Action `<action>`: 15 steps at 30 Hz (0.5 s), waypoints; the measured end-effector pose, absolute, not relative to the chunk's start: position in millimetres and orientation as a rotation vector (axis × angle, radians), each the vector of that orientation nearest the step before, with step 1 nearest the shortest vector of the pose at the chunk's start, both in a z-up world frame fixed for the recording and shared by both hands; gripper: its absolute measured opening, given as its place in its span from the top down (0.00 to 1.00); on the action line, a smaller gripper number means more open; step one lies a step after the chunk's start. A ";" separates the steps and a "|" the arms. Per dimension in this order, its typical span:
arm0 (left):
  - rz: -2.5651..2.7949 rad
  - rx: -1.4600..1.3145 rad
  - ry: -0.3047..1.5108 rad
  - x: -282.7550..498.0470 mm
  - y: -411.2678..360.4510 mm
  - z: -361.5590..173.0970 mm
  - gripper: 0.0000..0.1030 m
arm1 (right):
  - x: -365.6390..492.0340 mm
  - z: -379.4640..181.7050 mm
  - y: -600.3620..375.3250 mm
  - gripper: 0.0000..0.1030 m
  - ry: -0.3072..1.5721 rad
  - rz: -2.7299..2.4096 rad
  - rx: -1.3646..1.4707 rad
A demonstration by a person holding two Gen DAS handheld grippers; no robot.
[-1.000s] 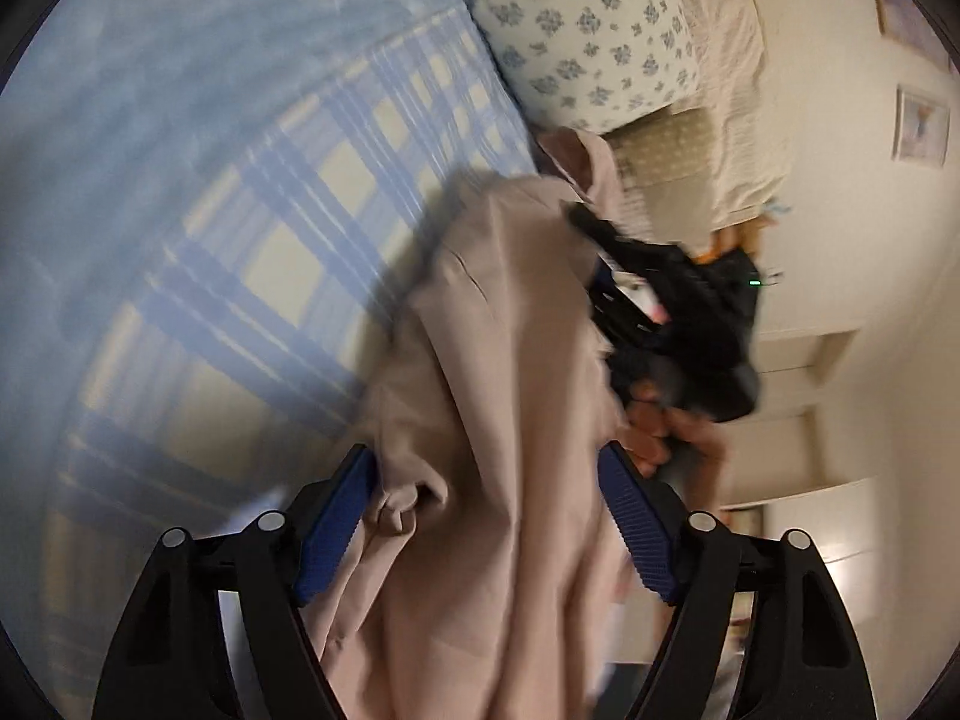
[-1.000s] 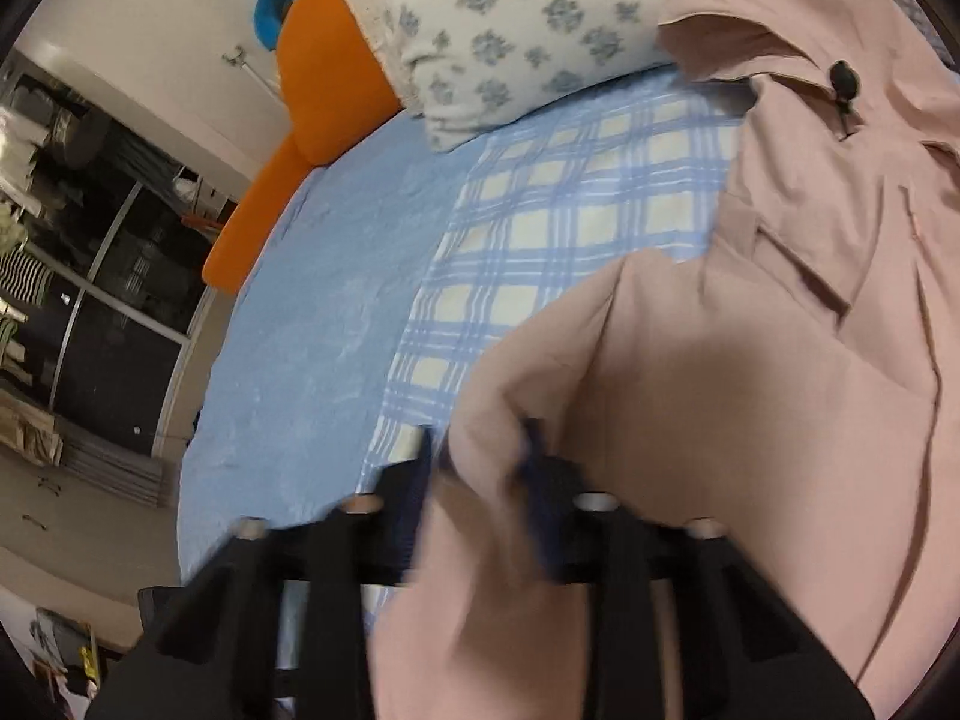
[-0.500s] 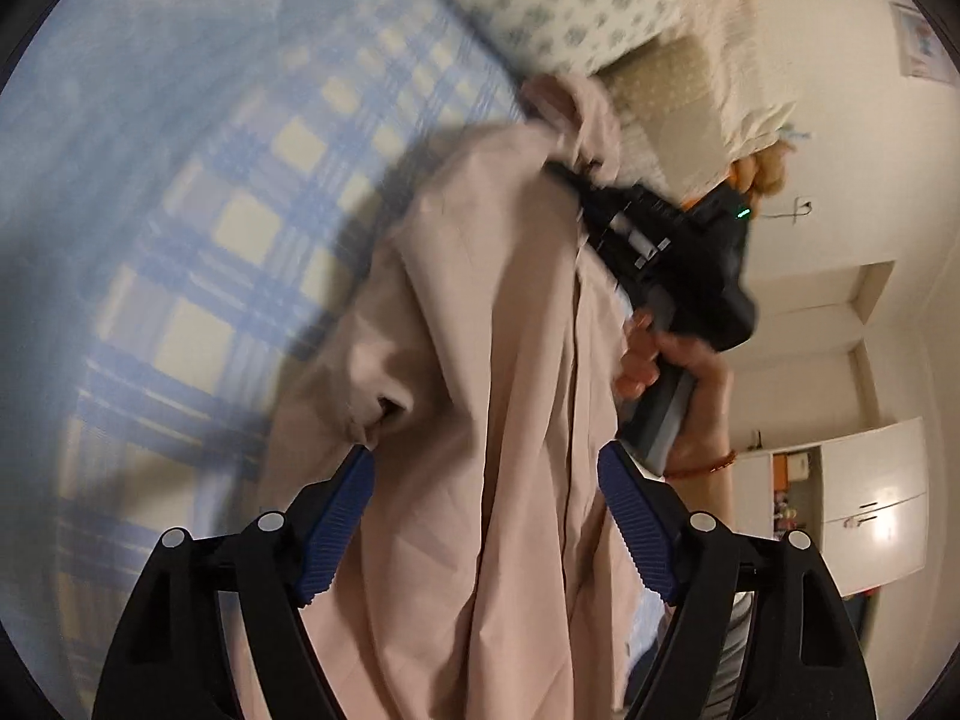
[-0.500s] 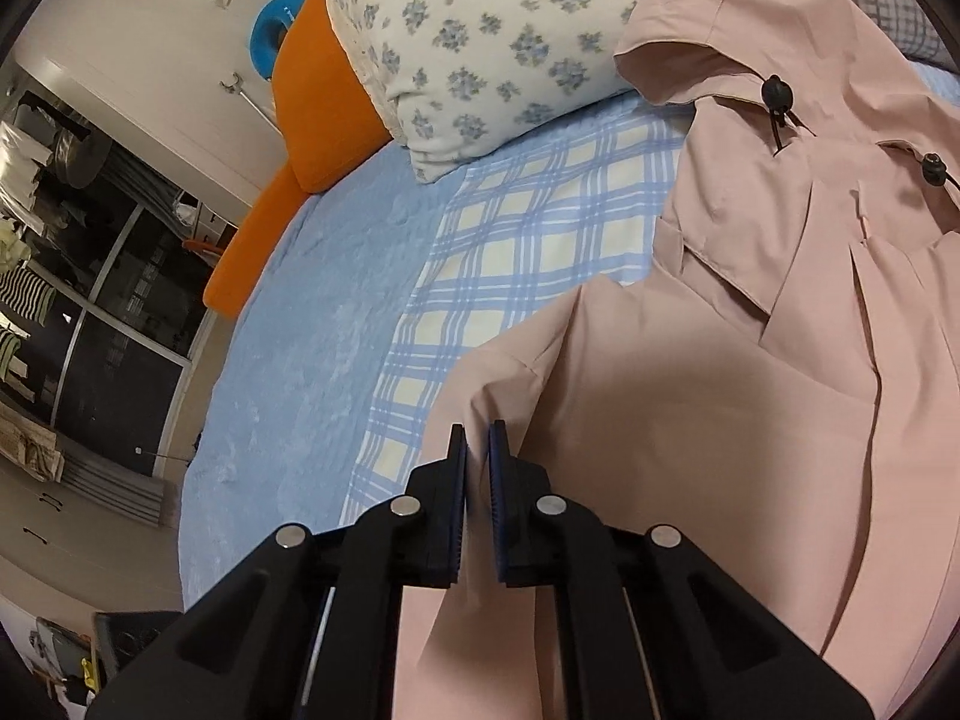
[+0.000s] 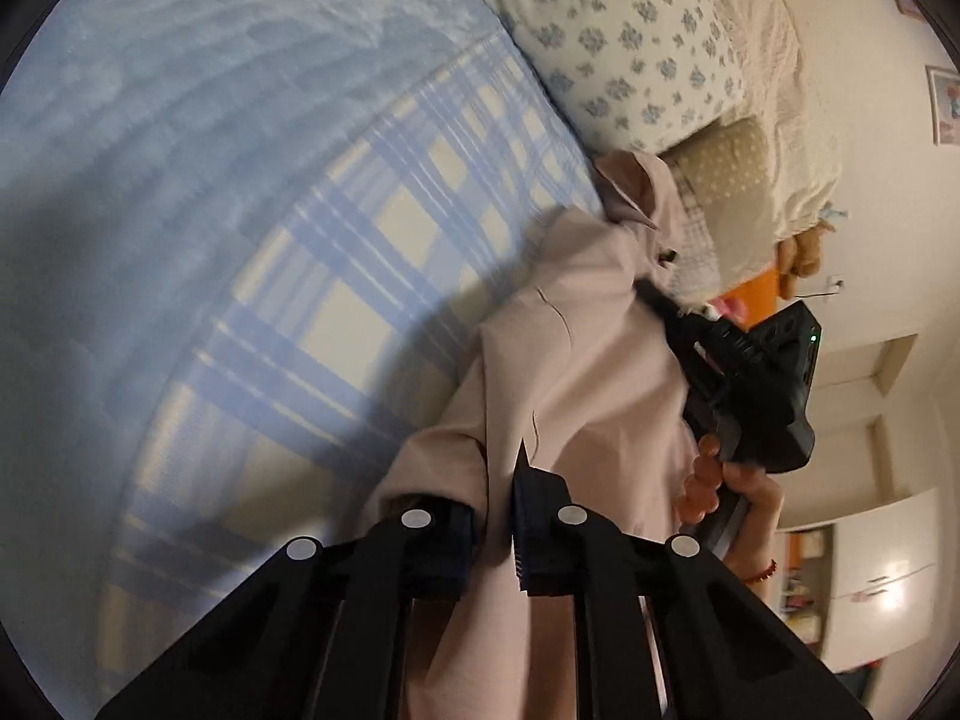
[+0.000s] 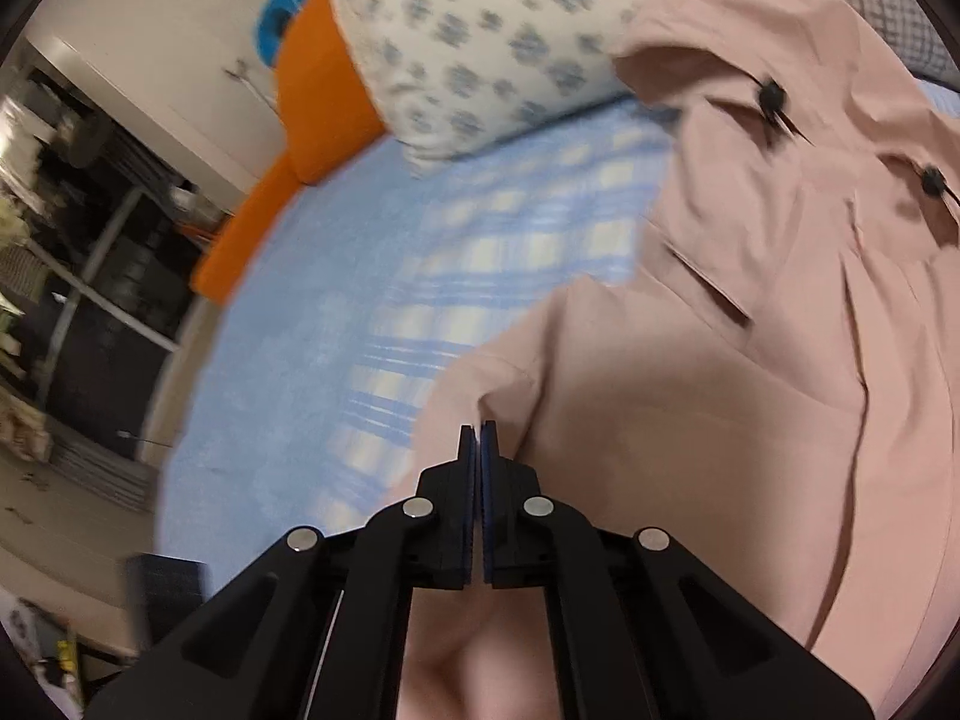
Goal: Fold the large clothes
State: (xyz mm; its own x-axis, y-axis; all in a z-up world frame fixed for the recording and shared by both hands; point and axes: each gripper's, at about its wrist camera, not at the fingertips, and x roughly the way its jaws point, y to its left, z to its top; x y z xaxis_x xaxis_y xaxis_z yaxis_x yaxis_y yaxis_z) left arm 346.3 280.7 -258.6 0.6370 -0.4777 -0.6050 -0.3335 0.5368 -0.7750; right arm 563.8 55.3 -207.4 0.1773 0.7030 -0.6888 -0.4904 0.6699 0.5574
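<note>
A large pale pink hooded coat lies on a bed, its hood up against the pillows. My left gripper sits at the coat's near edge. Its jaws are closing, with a bunched fold of pink cloth pinched between the blue pads. My right gripper is shut on a small pucker of the coat's left edge. In the left wrist view a hand holds the right gripper's black body at the coat's far side. Two black toggles sit near the hood.
The coat rests on a blue-and-cream plaid sheet beside a plain blue blanket. A floral pillow and an orange cushion lie at the bed's head. White cabinets and dark shelving stand beyond the bed.
My left jaws went from wide open around the coat to closed on a fold of it. My right jaws drew fully together on the coat's edge.
</note>
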 end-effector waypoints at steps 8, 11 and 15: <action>-0.108 -1.115 0.950 328.4 300.3 -257.9 0.67 | 540.2 -211.1 53.8 0.76 1.081 0.796 0.117; -0.149 -1.049 0.968 300.4 288.3 -232.0 0.41 | 496.0 -169.2 36.6 0.39 1.019 0.866 0.014; -0.264 -1.009 1.030 246.1 248.6 -204.1 0.37 | 397.2 -134.2 -13.8 0.39 1.036 0.982 -0.054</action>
State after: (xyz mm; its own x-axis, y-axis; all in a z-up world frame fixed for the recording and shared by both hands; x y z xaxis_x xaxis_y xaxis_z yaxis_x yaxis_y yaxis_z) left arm 246.1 248.6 -204.1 0.5293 -0.6120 -0.5877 -0.2541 0.5465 -0.7980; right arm 397.2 -13.8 -134.2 0.1429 0.6573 -0.7400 -0.7042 0.5929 0.3906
